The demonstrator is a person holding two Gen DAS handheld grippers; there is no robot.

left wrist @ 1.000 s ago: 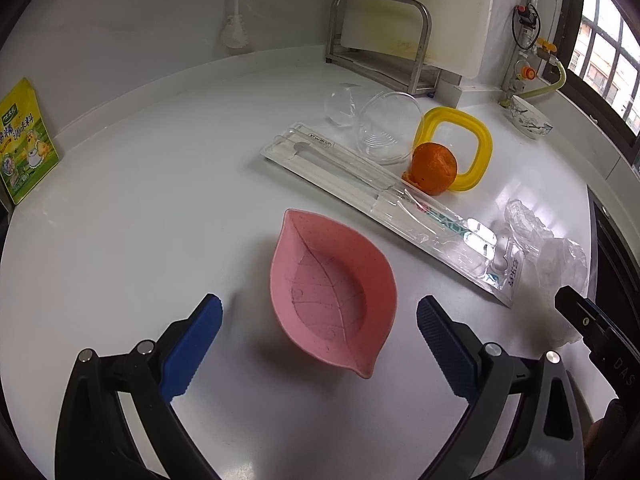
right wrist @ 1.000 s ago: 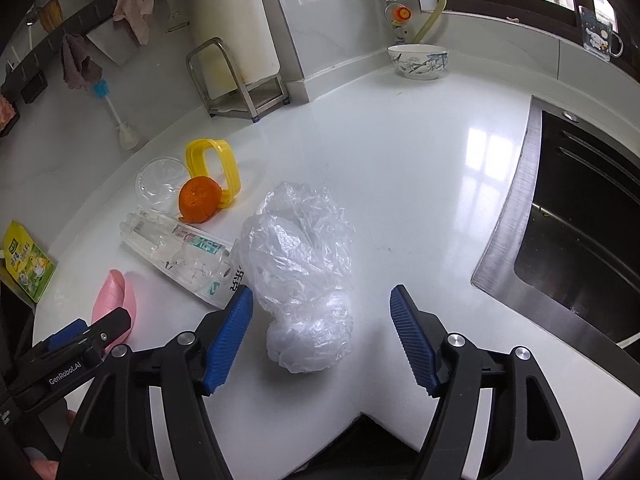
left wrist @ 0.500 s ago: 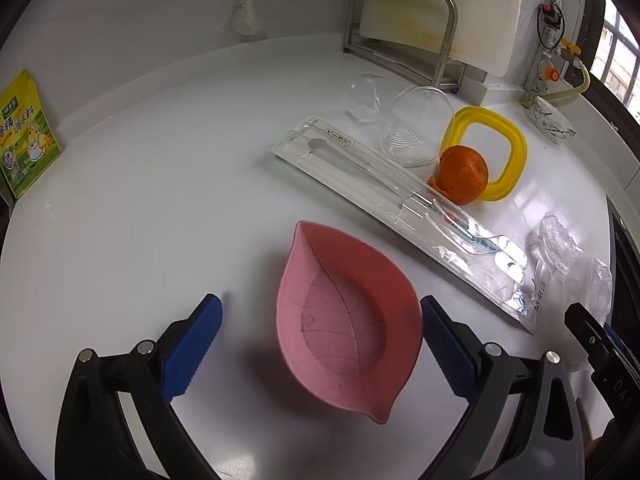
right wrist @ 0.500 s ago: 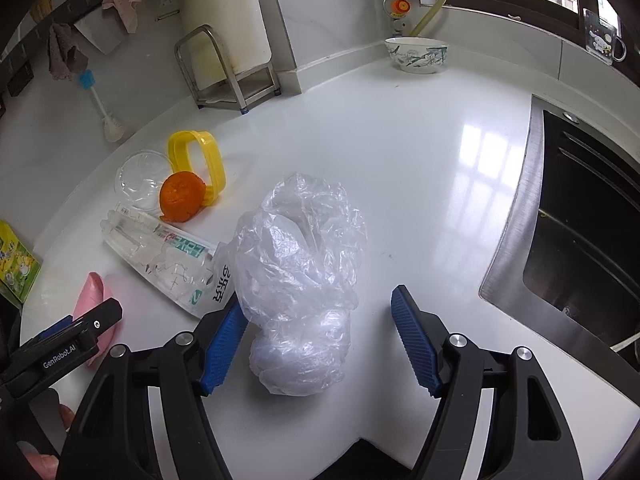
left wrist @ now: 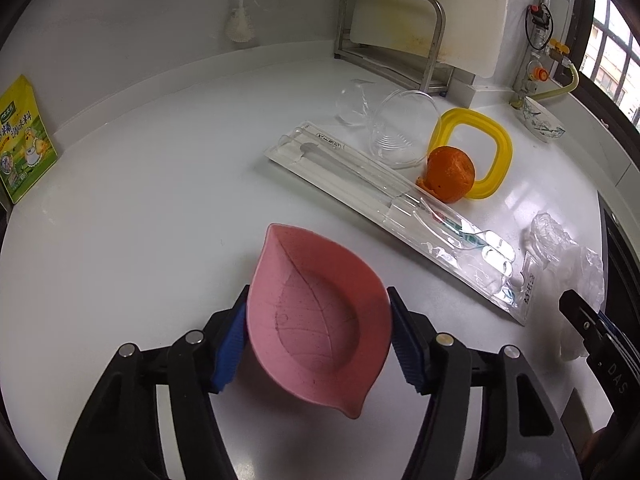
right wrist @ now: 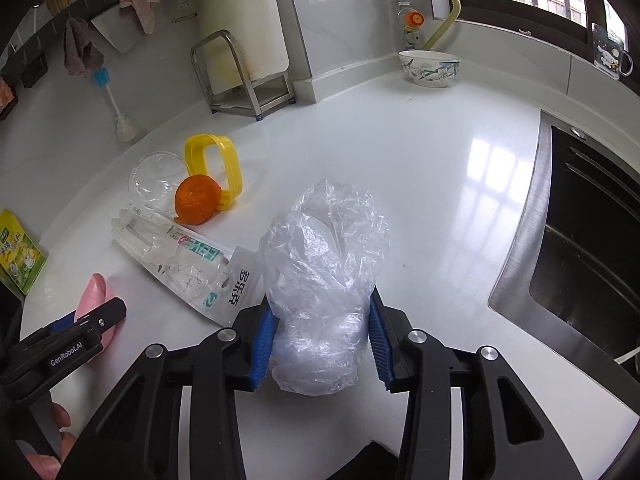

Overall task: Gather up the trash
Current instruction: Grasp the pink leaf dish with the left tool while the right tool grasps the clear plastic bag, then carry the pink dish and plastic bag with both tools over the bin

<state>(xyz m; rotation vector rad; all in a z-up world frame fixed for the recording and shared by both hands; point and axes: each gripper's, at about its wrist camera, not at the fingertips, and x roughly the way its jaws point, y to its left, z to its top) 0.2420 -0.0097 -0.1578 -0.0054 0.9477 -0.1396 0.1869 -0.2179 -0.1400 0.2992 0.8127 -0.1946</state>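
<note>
- The left gripper (left wrist: 316, 336) is seen with its jaws just closed in on the pink leaf-shaped dish (left wrist: 318, 316); the blue pads are pressed against both of its sides, near the front edge of the white surface (left wrist: 140, 200).
- The right gripper (right wrist: 320, 336) is seen with its jaws just closed in on the crumpled clear plastic bag (right wrist: 324, 272); the lower part of the bag is squeezed between the pads, while the upper part bulges free above them.
- A long clear blister pack (left wrist: 384, 208) is laid diagonally across the surface between the dish and the bag; its printed end is touched or overlapped by the bag in the right wrist view.
- An orange (left wrist: 450, 174) is rested against the far side of the pack, partly over a yellow ring-shaped frame (left wrist: 494, 152).
- A clear plastic cup (left wrist: 402, 134) is lain on its side just beside the orange, with a second clear piece behind it.
- A metal rack (left wrist: 394, 40) with a white board in it is stood at the back edge, with a brush (left wrist: 240, 20) against the wall beside it.
- A patterned bowl (right wrist: 430, 66) is placed at the far right corner, under a gas valve and yellow hose.
- A yellow-green packet (left wrist: 24, 140) is leaned up at the left edge.
- A sink (right wrist: 584, 248) is sunk into the right side of the surface, well apart from the bag.
</note>
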